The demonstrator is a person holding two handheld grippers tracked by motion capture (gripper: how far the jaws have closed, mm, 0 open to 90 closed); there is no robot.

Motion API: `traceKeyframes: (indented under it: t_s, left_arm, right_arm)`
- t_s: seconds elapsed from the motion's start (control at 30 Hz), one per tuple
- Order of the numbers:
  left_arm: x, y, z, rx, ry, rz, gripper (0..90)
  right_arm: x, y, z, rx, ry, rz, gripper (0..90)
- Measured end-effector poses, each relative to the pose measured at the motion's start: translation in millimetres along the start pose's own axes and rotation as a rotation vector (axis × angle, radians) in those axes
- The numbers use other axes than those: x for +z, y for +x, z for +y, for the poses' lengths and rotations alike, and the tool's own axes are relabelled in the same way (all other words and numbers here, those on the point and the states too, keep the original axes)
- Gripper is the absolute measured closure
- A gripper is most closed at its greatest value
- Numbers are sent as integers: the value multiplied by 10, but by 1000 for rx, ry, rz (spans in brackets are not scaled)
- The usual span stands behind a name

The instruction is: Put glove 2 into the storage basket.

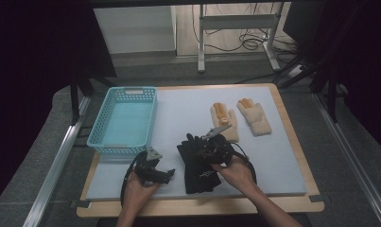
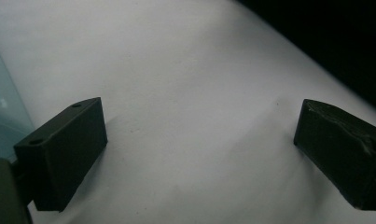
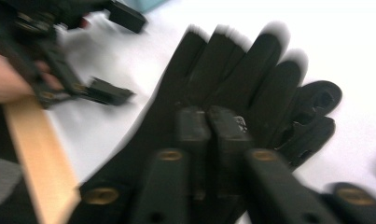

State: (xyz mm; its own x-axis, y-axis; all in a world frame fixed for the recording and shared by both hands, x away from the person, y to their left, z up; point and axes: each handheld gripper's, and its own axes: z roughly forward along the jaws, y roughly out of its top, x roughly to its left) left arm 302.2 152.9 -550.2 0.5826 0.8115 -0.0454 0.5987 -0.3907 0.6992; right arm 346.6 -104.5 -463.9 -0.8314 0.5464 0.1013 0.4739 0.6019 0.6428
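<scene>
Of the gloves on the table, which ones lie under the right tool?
The black gloves, at the near edge of the mat, lie directly under the right tool. The two beige gloves with orange fingertips lie farther back, apart from it.

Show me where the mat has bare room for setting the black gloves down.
Bare mat runs between the blue basket and the tan gloves, and right of the black gloves below the tan pair. It is crowded at the front, around both grippers.
</scene>
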Motion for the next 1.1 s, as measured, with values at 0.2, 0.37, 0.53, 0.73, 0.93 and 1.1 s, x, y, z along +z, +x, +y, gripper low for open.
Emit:
traceKeyframes:
  t_s: [0.2, 0.37, 0.53, 0.73, 0.93, 1.1]
  left_arm:
    - [1, 0, 0, 0, 0, 0, 31]
    - [-3, 4, 0, 6, 5, 0, 31]
    - [-2, 5, -1, 4, 5, -1, 31]
    - [-2, 4, -1, 4, 6, -1, 31]
    - [-1, 3, -1, 2, 3, -2, 31]
    - [0, 4, 0, 4, 4, -2, 31]
  right_arm:
    - [41, -218, 94, -22, -18, -46, 705]
    - [246, -271, 250, -41, -21, -45, 675]
    - [619, -345, 456, -22, 2, -46, 525]
    - [946, -387, 489, -30, 93, -103, 748]
    - [760, -329, 526, -36, 56, -97, 862]
    - [469, -359, 566, -8, 19, -154, 855]
